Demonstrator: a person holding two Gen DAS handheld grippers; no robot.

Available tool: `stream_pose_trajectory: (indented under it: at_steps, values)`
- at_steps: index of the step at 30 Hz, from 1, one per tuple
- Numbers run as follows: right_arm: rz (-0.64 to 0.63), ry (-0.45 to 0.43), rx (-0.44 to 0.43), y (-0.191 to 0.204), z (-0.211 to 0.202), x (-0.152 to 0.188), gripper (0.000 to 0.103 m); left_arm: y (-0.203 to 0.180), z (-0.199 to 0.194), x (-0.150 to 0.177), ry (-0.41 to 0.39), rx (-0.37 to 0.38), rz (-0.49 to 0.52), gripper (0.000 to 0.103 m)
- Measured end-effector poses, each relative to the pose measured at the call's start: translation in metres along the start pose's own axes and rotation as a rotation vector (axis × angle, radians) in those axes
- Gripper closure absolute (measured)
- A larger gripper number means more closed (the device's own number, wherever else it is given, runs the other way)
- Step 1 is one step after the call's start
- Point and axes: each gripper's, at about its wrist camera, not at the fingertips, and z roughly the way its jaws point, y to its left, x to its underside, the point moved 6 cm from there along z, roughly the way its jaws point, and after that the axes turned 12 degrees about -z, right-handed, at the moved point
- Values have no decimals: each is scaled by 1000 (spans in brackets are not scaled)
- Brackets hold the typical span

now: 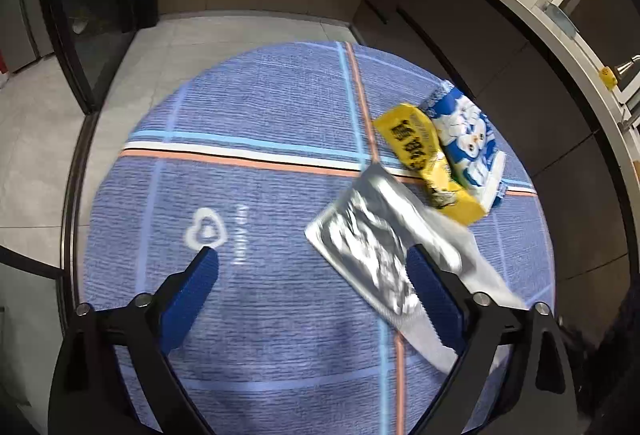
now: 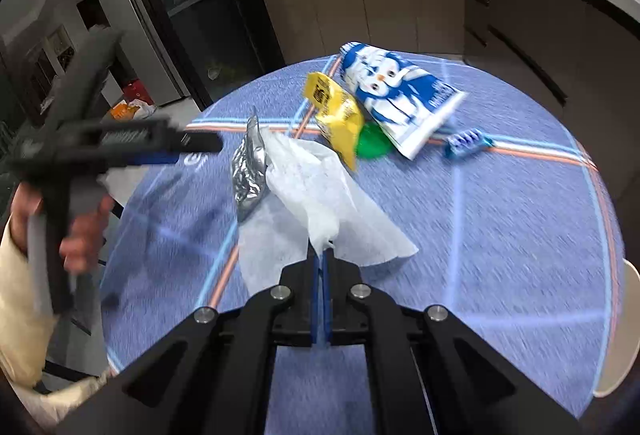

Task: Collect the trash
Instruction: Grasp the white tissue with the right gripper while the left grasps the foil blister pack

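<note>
Right tool [image 2: 323, 255] pinching white plastic bag [image 2: 316, 191] at one bunched corner, near tabletop [image 2: 500, 235] centre; thin, limp, slippery film, so grip gathered folds. Left tool [image 1: 312, 263] spread wide over crinkly, weightless foil wrapper [image 1: 360, 243].

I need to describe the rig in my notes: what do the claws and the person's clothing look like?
Both claws, left and right, have black angular linkages with silver round pivot bolts and ribbed blue pads. The sleeve is cream.
</note>
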Motion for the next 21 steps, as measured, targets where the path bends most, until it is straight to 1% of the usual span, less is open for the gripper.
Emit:
stream_pose_trajectory:
  at_steps: [2,6,7,9,11,13,14,17,20,21]
  values:
    - [3,2,18,-1,-14,12,100,-10,2,5,24,30,10,9]
    - [28,9,20,2,-27,30,100,-29,5,22,69,61,47,9]
    - [26,14,21,3,-30,34,100,-37,7,29,97,81,57,9]
    - [24,22,22,4,-29,38,100,-46,13,41,140,94,63,9]
    - [35,24,13,5,-29,42,99,-52,21,49,177,74,55,9]
    - [46,17,5,7,-30,46,99,-55,27,51,182,55,28,9]
    - [48,15,3,9,-27,43,99,-57,30,50,181,45,15,9]
    - [55,6,-1,9,-33,48,99,-63,41,46,167,-19,9,9]
    - [63,-4,9,6,-41,49,99,-70,48,45,149,-84,34,9]
    - [70,-8,14,3,-44,51,99,-72,49,43,140,-104,50,12]
